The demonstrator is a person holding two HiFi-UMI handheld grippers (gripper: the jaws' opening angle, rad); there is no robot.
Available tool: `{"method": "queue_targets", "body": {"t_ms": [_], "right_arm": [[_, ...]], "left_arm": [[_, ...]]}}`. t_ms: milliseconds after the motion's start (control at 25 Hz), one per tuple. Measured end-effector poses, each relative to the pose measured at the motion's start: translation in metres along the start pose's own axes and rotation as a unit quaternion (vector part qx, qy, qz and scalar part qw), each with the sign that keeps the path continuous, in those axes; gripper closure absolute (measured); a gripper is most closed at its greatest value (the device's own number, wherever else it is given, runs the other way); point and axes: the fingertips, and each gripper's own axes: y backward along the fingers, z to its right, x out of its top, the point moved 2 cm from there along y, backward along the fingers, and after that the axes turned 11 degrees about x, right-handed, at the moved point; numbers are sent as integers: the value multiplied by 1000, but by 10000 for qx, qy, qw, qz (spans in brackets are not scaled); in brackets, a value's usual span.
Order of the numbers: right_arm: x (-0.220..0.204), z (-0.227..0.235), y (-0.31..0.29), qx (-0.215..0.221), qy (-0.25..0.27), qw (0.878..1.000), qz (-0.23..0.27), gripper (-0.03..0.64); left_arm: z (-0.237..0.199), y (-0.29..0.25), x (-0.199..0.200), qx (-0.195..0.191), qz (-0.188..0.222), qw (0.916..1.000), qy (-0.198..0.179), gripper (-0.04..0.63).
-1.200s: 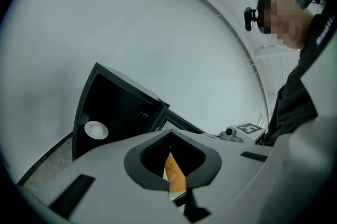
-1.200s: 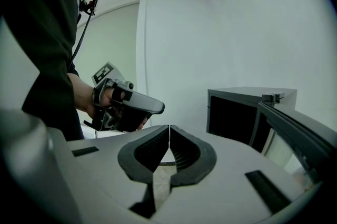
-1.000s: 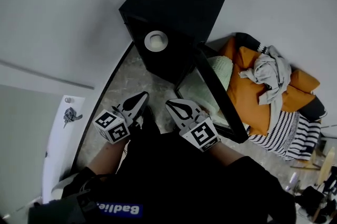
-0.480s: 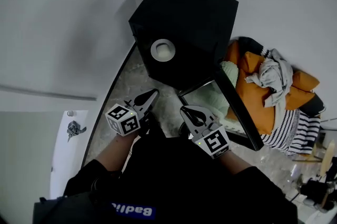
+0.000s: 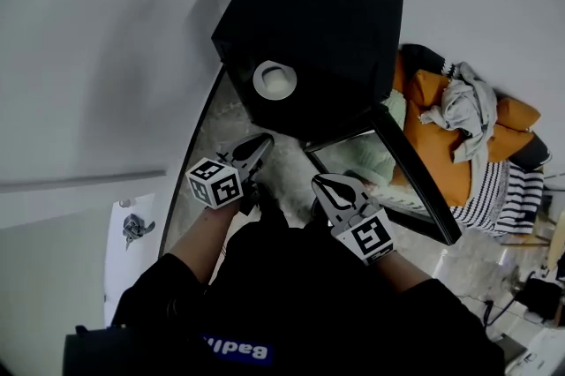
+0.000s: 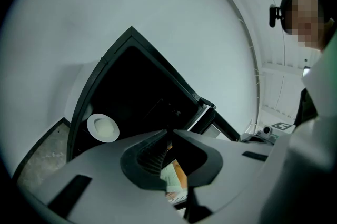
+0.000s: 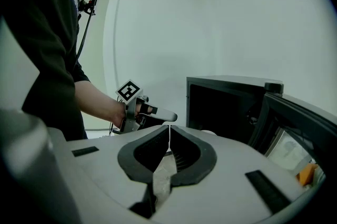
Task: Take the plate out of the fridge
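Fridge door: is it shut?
No, the fridge door stands swung open, and the plate shows inside.

The fridge [image 5: 328, 12] is a small black cube that stands on a mottled stone floor [image 5: 205, 149] against a white wall [image 5: 106, 39]. Its door [image 5: 415, 176], dark-framed with a glass pane, is swung wide open to the right, so the unlit interior is exposed. The plate [image 5: 274, 79] is round and white, with a broad rim and a shallow well. It lies inside the fridge, low at the left of the opening, near the front edge, and nothing touches it.
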Motion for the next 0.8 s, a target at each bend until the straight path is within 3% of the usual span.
{"method": "queue_targets", "body": {"t_ms": [560,800], "right_arm": [[4,5,-12,-400,-183,9985,-321,604],[14,15,-25,-324,160,9993,-101,604]], "left_arm": [[-60,-52,-9,16,-131,9973,723,561],[-89,-79,-25,248,-233,9932,1110,549]]}}
